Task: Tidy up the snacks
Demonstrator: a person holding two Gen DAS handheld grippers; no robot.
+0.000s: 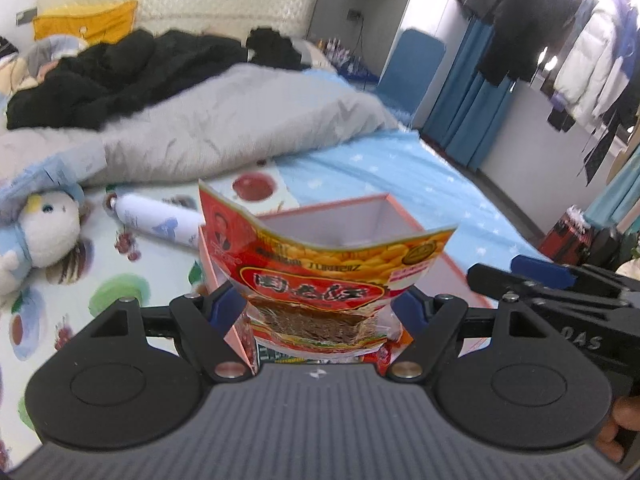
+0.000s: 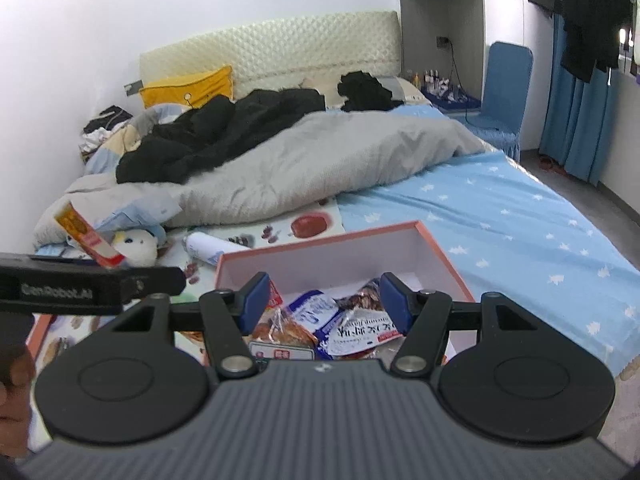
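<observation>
My left gripper [image 1: 316,304] is shut on a red and yellow snack bag [image 1: 320,268] and holds it upright above the near end of the pink box [image 1: 404,220]. In the right wrist view the same bag [image 2: 86,236] shows at the left, above the left gripper's black body. My right gripper [image 2: 324,304] is open and empty, over the near part of the pink box [image 2: 320,244]. Several snack packets lie inside the box, among them a blue and white one [image 2: 316,312] and a clear one with brown snacks [image 2: 280,330].
The box rests on a bed with a fruit-print mat [image 1: 120,292] and a blue star sheet [image 2: 500,216]. A white roll [image 2: 212,248] and a plush toy [image 1: 48,232] lie left of the box. A grey quilt [image 2: 320,160] and black clothes lie behind.
</observation>
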